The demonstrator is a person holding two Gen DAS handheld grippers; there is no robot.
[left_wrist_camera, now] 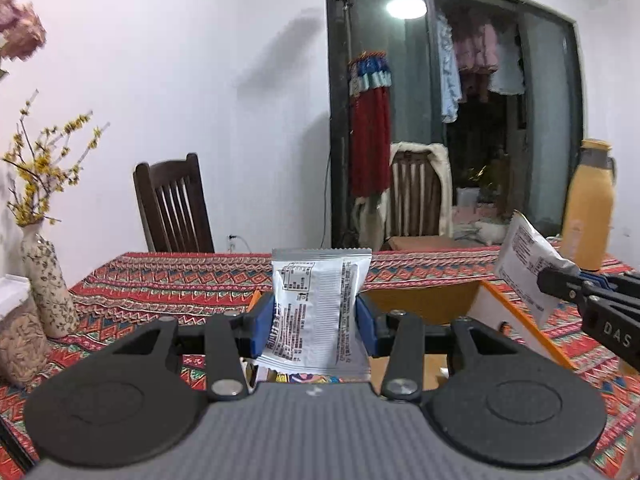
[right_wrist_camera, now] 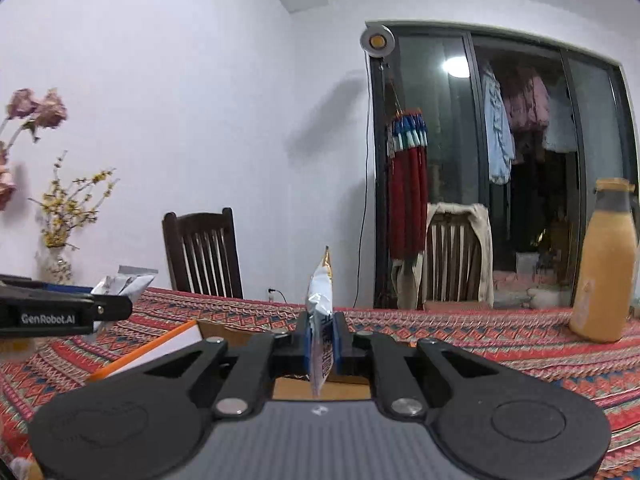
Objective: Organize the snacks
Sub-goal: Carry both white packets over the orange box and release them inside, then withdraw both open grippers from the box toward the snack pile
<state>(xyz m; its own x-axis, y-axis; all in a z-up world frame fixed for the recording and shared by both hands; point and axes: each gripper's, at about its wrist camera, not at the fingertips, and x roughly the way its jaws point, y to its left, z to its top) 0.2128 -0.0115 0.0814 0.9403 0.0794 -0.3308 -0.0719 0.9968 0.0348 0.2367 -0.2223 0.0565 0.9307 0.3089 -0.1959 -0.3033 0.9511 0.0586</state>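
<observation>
both views sit low over the bench (left_wrist_camera: 168, 280), looking nearly level across it toward the white wall and dark glass door (right_wrist_camera: 516, 168). both share the chair (left_wrist_camera: 172, 204), the bottle (right_wrist_camera: 604, 264) and the flowers (right_wrist_camera: 68, 216).

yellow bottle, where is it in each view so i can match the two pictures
Left wrist view: the yellow bottle stands at the far right edge, on the tablecloth.
Right wrist view: the bottle again stands far right on the cloth, larger.
Shared landmark: the dark chair against the white wall.
</observation>
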